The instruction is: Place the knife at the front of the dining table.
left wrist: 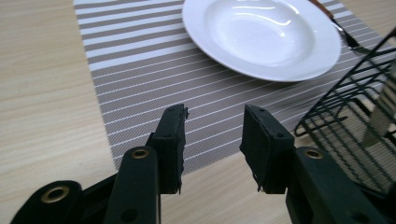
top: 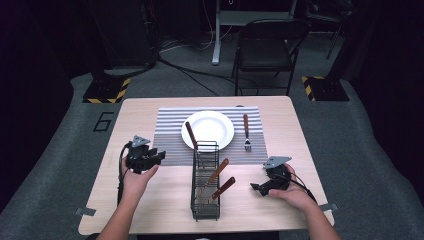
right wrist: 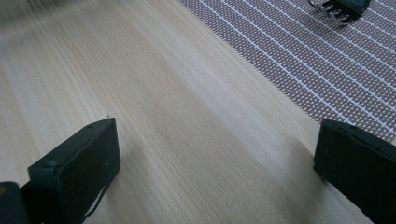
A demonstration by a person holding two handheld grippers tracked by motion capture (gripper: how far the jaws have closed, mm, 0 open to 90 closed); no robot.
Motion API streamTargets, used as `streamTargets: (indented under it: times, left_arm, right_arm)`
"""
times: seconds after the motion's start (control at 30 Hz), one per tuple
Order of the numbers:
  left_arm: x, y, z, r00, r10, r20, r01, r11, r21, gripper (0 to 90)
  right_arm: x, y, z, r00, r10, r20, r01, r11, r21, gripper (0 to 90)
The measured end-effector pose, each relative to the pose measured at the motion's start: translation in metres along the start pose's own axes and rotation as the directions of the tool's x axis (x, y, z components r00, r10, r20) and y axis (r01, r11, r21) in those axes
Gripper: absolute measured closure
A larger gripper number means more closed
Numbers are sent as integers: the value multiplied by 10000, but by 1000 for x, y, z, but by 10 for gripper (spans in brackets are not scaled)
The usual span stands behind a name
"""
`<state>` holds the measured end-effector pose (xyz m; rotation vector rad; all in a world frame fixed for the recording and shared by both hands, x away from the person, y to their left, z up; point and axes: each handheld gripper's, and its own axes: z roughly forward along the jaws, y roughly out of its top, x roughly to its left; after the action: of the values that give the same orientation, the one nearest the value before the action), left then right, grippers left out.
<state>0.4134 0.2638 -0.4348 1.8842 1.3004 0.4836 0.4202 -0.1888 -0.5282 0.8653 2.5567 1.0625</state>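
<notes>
Hovering just above the table (top: pixel 150 200), the left claw (left wrist: pixel 212 140) is gaping narrowly before the striped placemat (left wrist: pixel 140 74); the right claw (right wrist: pixel 215 158) is spreading wide near the fork (top: pixel 246 134).

What I can't make out from here

In my left gripper view the wire rack (left wrist: pixel 355 116) runs off the edge to the right of my jaws, and the utensil inside it is a pale blur. Ahead of them the fork (left wrist: pixel 345 37) sits mostly behind the plate (left wrist: pixel 261 37), whose far rim is cropped. In my right gripper view just the fork's tines (right wrist: pixel 338 11) show, ahead and right of the jaws, soft and cropped at the top.
</notes>
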Motion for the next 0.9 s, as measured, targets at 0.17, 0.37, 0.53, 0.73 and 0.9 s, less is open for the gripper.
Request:
streamTargets:
  times: [0.17, 0.37, 0.53, 0.73, 0.9]
  left_arm:
    - [-9, 11, 0, 9995, 250, 218, -250, 9997, -3, 653]
    - [-21, 20, 0, 9978, 284, 594, -274, 9995, -181, 647]
    - [-29, 25, 0, 9961, 385, 790, -365, 9990, -267, 624]
    - [-40, 30, 2, 9938, 551, 966, -517, 9979, -380, 601]
    - [-46, 35, 3, 9920, 762, 1006, -720, 9964, -453, 594]
  right_arm:
    - [0, 0, 0, 10000, -1, -9, 1, 10000, 8, 0]
    - [0, 0, 0, 10000, -5, -11, 5, 10000, 8, 0]
    - [0, 0, 0, 10000, 1, -10, -1, 10000, 10, 0]
    - [0, 0, 0, 10000, -6, -11, 6, 10000, 9, 0]
    - [0, 0, 0, 10000, -1, -12, 1, 10000, 10, 0]
